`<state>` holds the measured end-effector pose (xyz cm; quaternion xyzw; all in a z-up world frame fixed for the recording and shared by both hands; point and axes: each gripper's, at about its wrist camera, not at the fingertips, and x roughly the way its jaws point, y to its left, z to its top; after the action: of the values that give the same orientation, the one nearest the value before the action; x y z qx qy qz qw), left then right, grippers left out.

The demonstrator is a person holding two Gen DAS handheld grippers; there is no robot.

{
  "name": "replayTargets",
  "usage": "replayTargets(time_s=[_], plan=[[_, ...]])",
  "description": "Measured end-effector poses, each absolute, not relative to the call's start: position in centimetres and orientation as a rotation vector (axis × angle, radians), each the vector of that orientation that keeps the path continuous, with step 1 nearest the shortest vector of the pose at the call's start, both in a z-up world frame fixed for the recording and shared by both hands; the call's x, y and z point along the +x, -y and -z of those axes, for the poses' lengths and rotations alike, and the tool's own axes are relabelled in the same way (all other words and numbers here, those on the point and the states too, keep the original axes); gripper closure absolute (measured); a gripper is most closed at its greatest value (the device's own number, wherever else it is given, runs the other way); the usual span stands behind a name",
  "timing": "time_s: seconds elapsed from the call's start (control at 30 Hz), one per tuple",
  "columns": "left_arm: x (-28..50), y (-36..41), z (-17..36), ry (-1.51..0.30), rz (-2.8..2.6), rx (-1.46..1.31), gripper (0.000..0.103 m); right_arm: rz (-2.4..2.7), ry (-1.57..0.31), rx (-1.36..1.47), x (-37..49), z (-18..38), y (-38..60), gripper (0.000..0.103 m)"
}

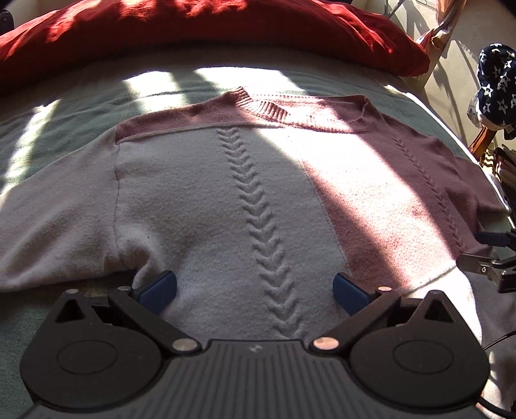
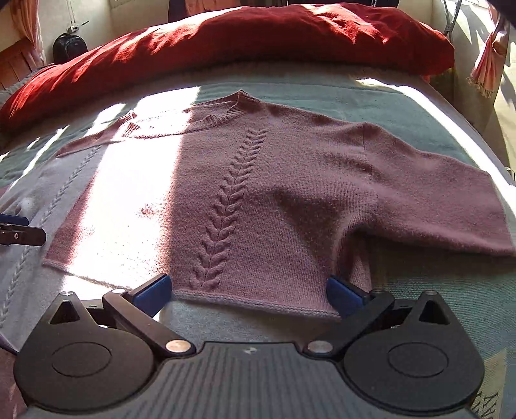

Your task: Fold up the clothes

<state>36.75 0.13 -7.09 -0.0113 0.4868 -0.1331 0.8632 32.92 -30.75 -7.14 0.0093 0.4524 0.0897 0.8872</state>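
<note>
A: Where is the sweater?

B: The two-tone knit sweater point(image 1: 258, 180) lies flat on the bed, front up, neckline toward the far side. Its left half is pale grey, its right half dusty pink, and a raised braid pattern runs down each half. Both short sleeves are spread out to the sides.

A: And its hem?

B: In the right wrist view the pink hem point(image 2: 258, 299) sits just in front of the right tongs point(image 2: 248, 295), on the green bedcover point(image 2: 403, 106).

A: Are the tongs gripping it?

B: No. The right tongs stand wide, the blue pads on either side of the lower edge, nothing between them but fabric lying flat. The left tongs point(image 1: 254, 288) are also spread wide, hovering low over the grey half, with the braid running between the pads.

A: What lies beyond?

B: A red pillow point(image 1: 209, 29) stretches across the head of the bed. Bands of sunlight and shadow cross the sweater. A dark star-print cloth point(image 1: 496, 83) hangs at the right edge of the left wrist view.
</note>
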Motion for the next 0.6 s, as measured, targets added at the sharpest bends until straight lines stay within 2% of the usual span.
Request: replayTargets(time_s=[0.07, 0.17, 0.33, 0.6], plan=[[36.8, -0.1, 7.1, -1.022, 0.278, -0.026, 0.001, -0.182, -0.943, 0.008, 33.2, 6.5, 30.4, 0.000], [36.9, -0.1, 7.2, -1.025, 0.276, -0.030, 0.001, -0.185, -0.845, -0.005, 34.6, 5.3, 29.8, 0.000], [37.1, -0.1, 7.3, -1.030, 0.273, -0.037, 0.001, -0.192, -0.890, -0.066, 37.8, 7.7, 29.7, 0.000], [37.4, -0.1, 7.4, -1.036, 0.268, -0.044, 0.001, -0.196, -0.878, -0.040, 35.7, 5.2, 31.1, 0.000]])
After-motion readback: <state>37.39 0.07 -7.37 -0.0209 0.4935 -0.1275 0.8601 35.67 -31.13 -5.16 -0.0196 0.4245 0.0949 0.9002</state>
